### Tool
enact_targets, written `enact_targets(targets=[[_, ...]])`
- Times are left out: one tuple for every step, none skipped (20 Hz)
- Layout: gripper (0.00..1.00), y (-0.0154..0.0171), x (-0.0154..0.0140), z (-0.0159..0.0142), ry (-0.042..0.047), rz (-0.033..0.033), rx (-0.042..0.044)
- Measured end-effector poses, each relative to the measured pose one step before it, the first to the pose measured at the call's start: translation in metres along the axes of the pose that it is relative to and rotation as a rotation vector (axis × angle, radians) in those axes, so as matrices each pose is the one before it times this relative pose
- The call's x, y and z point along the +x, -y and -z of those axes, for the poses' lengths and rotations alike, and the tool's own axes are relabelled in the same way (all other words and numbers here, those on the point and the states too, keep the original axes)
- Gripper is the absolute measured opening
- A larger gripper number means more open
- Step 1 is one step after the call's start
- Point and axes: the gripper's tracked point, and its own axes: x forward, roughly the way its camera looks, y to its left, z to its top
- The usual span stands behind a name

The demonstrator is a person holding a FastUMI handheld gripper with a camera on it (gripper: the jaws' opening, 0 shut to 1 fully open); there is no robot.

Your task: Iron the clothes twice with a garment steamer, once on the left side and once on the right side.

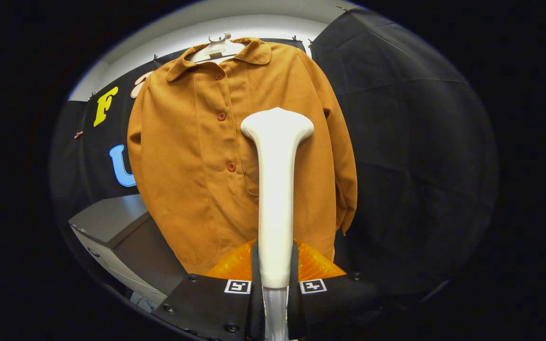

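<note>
Clamped on either side of a white garment steamer [277, 189], the gripper [275, 272] is grasping its handle, both fingers [255, 265] pressing against the lower part of the shaft. From between them the steamer is rising straight ahead, its handle narrowing and then flaring into a wide, rounded head that is sitting in front of the shirt's right half, beside the button line. Whether the head is touching the cloth cannot be told.

Beyond the steamer, an ochre-brown button-up shirt [192, 156] is hanging on a white hanger [216, 47], collar up, with three reddish buttons [221, 116] running down its front placket. Its sleeves are dangling at both sides, the one on the right falling in loose folds.

Behind the shirt, black cloth [410, 142] is draping the booth's wall, and a pale strip of ceiling [235, 23] is showing above it. Down to the left of the shirt, a grey cabinet [112, 222] is standing with its top in shadow.
</note>
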Motion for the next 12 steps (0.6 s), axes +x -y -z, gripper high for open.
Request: enact_targets(targets=[[0.23, 0.00147, -0.00032, 0.00846, -0.01623, 0.00413, 0.00201], [0.23, 0.00088, -0.00101, 0.00998, -0.01620, 0.00459, -0.00009], [0.23, 0.00111, 0.00164, 0.00920, -0.01820, 0.00561, -0.00156], [0.23, 0.00170, 0.00013, 0.00904, -0.01650, 0.00449, -0.00087], [0.23, 0.00164, -0.00185, 0.00969, -0.01625, 0.00401, 0.00088], [0.23, 0.00168, -0.00063, 0.00822, -0.01553, 0.00371, 0.00040], [0.23, 0.00119, -0.00019, 0.00784, -0.01493, 0.00400, -0.00035], [0.23, 0.00061, -0.00024, 0.00735, -0.01697, 0.00355, -0.00115], [0.23, 0.00090, -0.00076, 0.00655, -0.01573, 0.00338, -0.00124], [0.23, 0.00059, -0.00202, 0.00608, -0.01479, 0.00387, 0.00149], [0.23, 0.00090, -0.00229, 0.00630, -0.01310, 0.00352, 0.00237], [0.23, 0.00077, -0.00253, 0.00420, -0.01015, 0.00423, 0.00112]])
